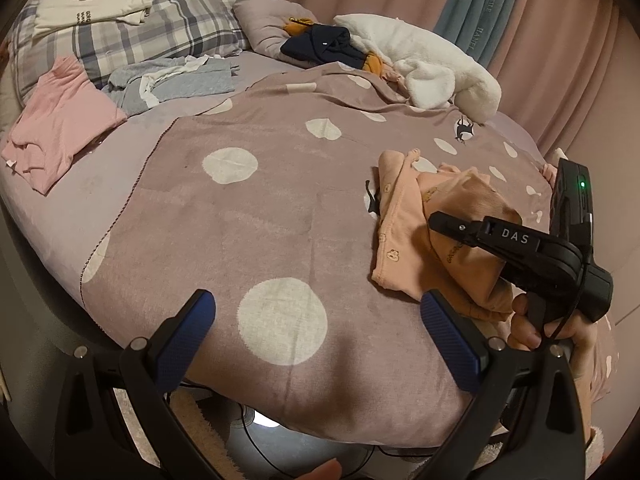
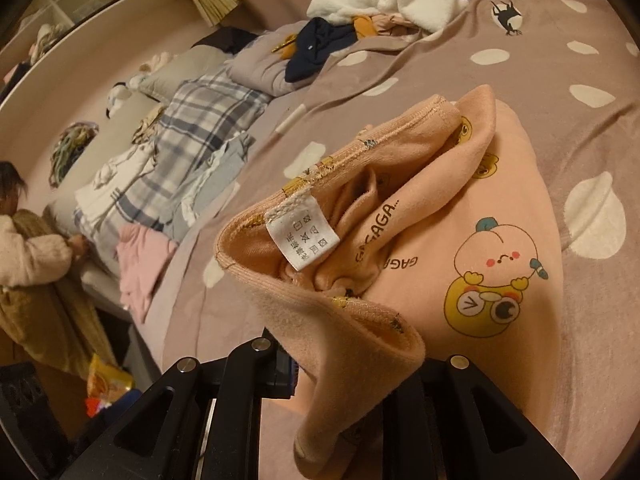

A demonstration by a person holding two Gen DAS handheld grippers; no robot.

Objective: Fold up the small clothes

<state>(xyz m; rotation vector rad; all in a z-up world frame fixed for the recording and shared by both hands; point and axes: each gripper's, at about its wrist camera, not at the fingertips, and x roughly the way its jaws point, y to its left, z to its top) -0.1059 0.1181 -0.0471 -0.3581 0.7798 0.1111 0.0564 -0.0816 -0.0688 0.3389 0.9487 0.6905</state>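
A small peach garment (image 1: pixel 400 216) with cartoon prints lies at the right side of the dotted mauve bedspread (image 1: pixel 240 220). My right gripper (image 1: pixel 440 222) reaches in from the right and is shut on a raised fold of it. In the right wrist view the garment (image 2: pixel 460 240) drapes over my right gripper (image 2: pixel 348 376) and hides its fingertips; the hem with a white care label (image 2: pixel 304 236) stands up in front. My left gripper (image 1: pixel 320 328) hovers open over the bedspread near the bed's front edge, with nothing between its blue pads (image 1: pixel 200 320).
A pink garment (image 1: pixel 60 132) and grey clothes (image 1: pixel 172 80) lie at the back left by a plaid pillow (image 1: pixel 152 32). White fleece (image 1: pixel 432 68) and a navy garment (image 1: pixel 320 46) are piled at the back. A person (image 2: pixel 24 248) sits beside the bed.
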